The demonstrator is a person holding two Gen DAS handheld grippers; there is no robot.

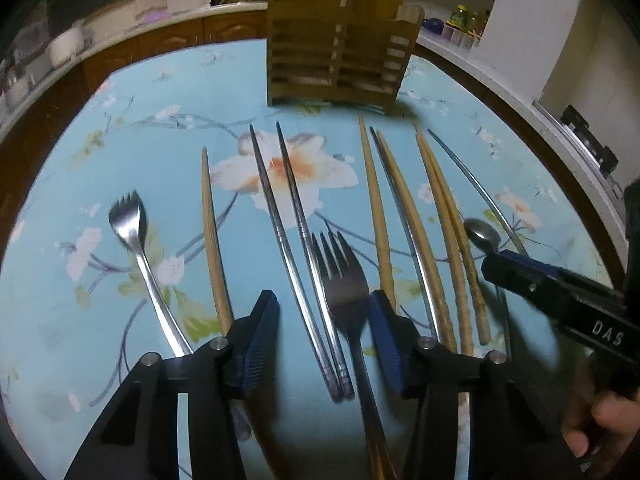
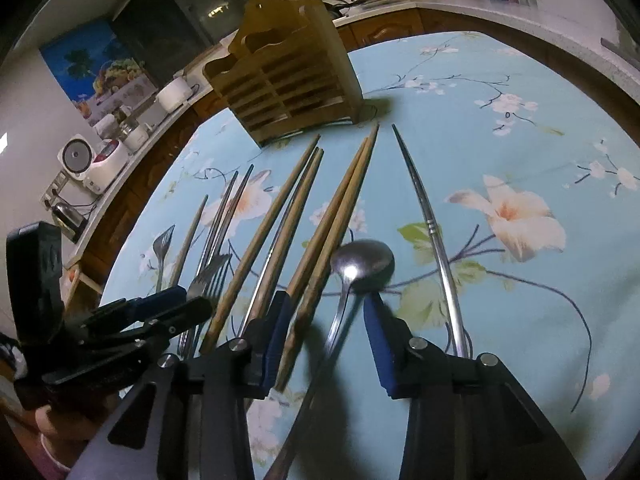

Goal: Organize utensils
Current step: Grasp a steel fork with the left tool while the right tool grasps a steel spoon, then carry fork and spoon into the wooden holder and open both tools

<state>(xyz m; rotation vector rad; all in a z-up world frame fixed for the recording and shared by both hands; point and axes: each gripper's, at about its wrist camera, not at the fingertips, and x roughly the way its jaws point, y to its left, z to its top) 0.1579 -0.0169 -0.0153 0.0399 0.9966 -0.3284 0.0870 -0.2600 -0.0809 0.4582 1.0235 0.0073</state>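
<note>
Left gripper (image 1: 324,316): jaws partly apart, blue pads straddling the large fork's handle and the butt ends of the steel chopstick pair; no pad is seen pressing on anything, so nothing is held
Large fork (image 1: 340,276): lies flat on the cloth, tines pointing toward the holder, its neck just inside the right-hand pad
Steel chopstick pair (image 1: 296,248): two rods side by side, touching at the near ends, between the fork and the left-hand pad
Right gripper (image 2: 326,312): jaws also partly apart, set over the spoon's handle, with the nearest bamboo chopsticks under the left pad; not gripping yet
Spoon (image 2: 362,264): bowl up, just ahead of the fingertips, handle running back between the pads
Bamboo chopsticks (image 2: 340,216): a close pair just left of the spoon, more farther left
Lone steel chopstick (image 2: 436,232): curves past the right pad, apart from the spoon
Small fork (image 1: 130,220): off to the far left, untouched
Wooden utensil holder (image 1: 340,52): upright at the far end of the floral tablecloth (image 1: 120,140), well apart from both grippers
Doing this step well, as I judge it: shift each gripper so only one handle sits between the pads, the left clear of the steel pair and the right clear of the bamboo, then close squarely across the handle
</note>
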